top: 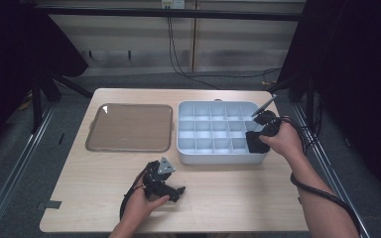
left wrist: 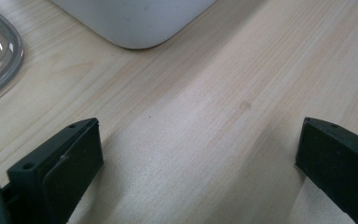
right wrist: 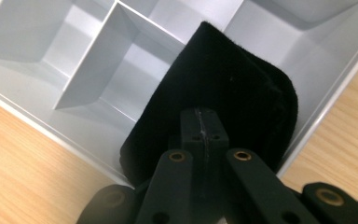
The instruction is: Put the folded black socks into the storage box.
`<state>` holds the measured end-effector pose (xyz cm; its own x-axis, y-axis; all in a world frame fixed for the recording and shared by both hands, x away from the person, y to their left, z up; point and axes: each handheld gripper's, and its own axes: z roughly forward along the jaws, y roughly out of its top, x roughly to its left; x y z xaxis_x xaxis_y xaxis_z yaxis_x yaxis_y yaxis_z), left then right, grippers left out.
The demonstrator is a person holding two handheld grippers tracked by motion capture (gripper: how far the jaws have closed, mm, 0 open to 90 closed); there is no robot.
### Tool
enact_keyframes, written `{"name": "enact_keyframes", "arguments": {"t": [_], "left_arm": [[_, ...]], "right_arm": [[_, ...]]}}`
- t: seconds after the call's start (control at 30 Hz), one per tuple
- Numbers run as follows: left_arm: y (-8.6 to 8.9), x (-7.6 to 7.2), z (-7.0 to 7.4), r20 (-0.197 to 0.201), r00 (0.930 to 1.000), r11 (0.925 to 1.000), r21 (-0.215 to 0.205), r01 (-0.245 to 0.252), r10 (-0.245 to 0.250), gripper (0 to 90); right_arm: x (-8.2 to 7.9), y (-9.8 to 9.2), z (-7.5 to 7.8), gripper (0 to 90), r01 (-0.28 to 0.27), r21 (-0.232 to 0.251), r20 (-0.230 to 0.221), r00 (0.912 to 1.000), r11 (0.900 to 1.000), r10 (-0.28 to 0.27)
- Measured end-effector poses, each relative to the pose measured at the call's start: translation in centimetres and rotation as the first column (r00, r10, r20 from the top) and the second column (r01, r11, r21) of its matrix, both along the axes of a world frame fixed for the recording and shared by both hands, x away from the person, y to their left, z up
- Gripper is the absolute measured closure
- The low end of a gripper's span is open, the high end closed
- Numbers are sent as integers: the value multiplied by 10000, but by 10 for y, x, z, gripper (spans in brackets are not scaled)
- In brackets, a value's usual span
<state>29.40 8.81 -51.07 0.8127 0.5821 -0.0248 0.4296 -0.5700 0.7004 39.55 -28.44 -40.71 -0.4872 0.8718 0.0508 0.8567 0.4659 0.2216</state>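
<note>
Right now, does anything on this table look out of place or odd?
One thing: the organizer box has its clear lid off, lying flat on the table beside it. The right gripper holds a folded black cloth over a near corner compartment. Nothing looks spilled or damaged.

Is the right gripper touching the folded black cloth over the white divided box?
Touching: in the right gripper view, the right gripper has its jaws pinched shut on the black cloth.

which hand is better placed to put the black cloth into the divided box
Right. The right claw is shut on the black cloth, already over the box. The left claw sits open on the table, outside it.
</note>
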Motion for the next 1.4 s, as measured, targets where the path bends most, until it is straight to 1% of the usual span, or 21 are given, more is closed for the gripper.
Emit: {"name": "enact_keyframes", "arguments": {"t": [0.13,0.2,0.3,0.47,0.5,0.53,0.57,0.6,0.63,0.67,0.7,0.73,0.8,0.87,0.93,1.27,1.3,1.4], "left_arm": [[0,0,0,1,10000,10000,6,2,-2,0],[0,0,0,0,10000,10000,-22,6,-6,0],[0,0,0,-2,10000,10000,0,-3,3,0],[0,0,0,-4,10000,10000,-23,5,-5,0],[0,0,0,0,10000,10000,0,-3,3,0],[0,0,0,0,10000,10000,-3,-3,3,0],[0,0,0,-2,10000,10000,-20,5,-5,0],[0,0,0,-42,10000,10000,-62,-15,15,0],[0,0,0,-38,10000,10000,-55,-11,11,0],[0,0,0,-68,10000,10000,-41,-23,23,0],[0,0,0,-59,10000,10000,40,47,-47,0],[0,0,0,-58,10000,10000,31,42,-42,0],[0,0,0,-57,10000,10000,33,43,-43,0],[0,0,0,-74,10000,10000,12,16,-16,0],[0,0,0,-72,10000,10000,-2,4,-4,0],[0,0,0,-69,10000,10000,14,18,-18,0],[0,0,0,-70,10000,10000,13,17,-17,0],[0,0,0,-69,10000,10000,11,17,-17,0]], "right_arm": [[-1,-1,-4,900,67,-65,-55,10000,10000,-68],[-1,-4,-6,900,92,-12,-110,9999,10000,-92],[-2,-4,-7,900,123,81,-65,9999,9999,-122],[-2,-2,-10,900,77,-200,-120,9999,9998,-80],[-2,-3,-12,900,66,-243,-196,9998,9997,-71],[-2,-3,-14,900,55,-253,-142,9999,9997,-59],[-2,-4,-17,900,71,-365,-233,9997,9993,-79],[-3,-4,-22,900,-62,-551,-389,9992,9985,40],[-3,-4,-29,900,-124,-532,-440,9990,9985,101],[-4,-4,-32,900,-66,-475,-480,9988,9988,43],[-5,-4,-37,900,-17,-355,-477,9989,9994,0],[-5,-5,-38,900,21,-197,-397,9992,9998,-29],[-6,-6,-38,900,-16,-93,-401,9992,10000,12],[-5,-6,-38,900,-44,-164,-430,9991,9999,36],[-5,-5,-39,900,-38,-136,-412,9991,9999,33],[-5,-4,-41,900,-77,-318,-356,9993,9995,66],[-5,-2,-41,900,-105,-457,-390,9992,9989,87],[-5,-2,-41,900,-162,-516,-372,9992,9985,142]]}}
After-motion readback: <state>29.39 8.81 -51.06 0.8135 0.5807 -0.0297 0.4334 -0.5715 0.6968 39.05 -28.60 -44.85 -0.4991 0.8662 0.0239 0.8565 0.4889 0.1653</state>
